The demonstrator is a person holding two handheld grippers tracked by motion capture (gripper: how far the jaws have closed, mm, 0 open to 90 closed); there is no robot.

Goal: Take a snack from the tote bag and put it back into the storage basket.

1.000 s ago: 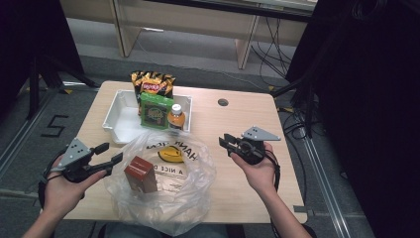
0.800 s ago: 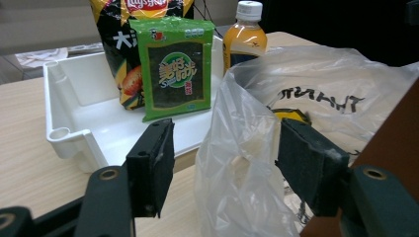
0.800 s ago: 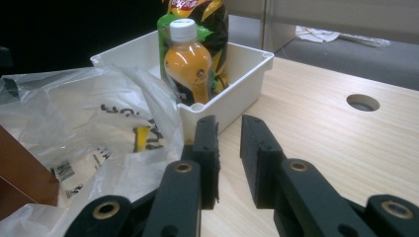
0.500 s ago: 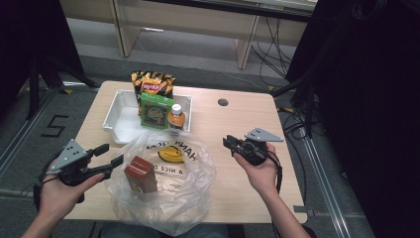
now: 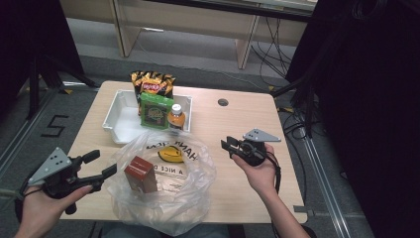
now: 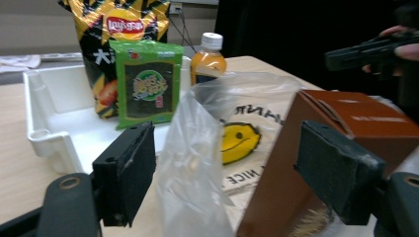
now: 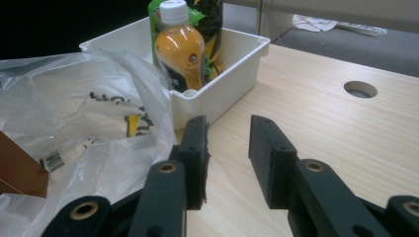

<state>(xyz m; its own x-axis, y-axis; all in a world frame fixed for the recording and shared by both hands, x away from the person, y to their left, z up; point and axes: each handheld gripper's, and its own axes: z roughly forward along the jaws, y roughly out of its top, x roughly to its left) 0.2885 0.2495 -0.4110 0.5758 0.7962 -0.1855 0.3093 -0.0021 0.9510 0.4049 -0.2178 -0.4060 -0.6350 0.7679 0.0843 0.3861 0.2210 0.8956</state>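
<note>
Backing off the bag (image 5: 163, 183), left tool (image 5: 101, 166) has just spread wide and empty, carton (image 5: 140, 174) ahead; right tool (image 5: 229, 147) hangs slightly apart, empty.

Left gripper (image 5: 99, 166) jaws have just been opening, spread wide — right gripper (image 5: 229, 146) narrowly parted, level, empty.

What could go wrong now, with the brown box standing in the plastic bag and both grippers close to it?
1. The brown box stands upright on soft film; its tall shape may tip if the plastic bag is tugged.
2. The left gripper, whose jaws have just been opening, has loose bag film between them; closing could catch film instead of the box.
3. The orange bottle stands at the white tray edge nearest the bag.
</note>
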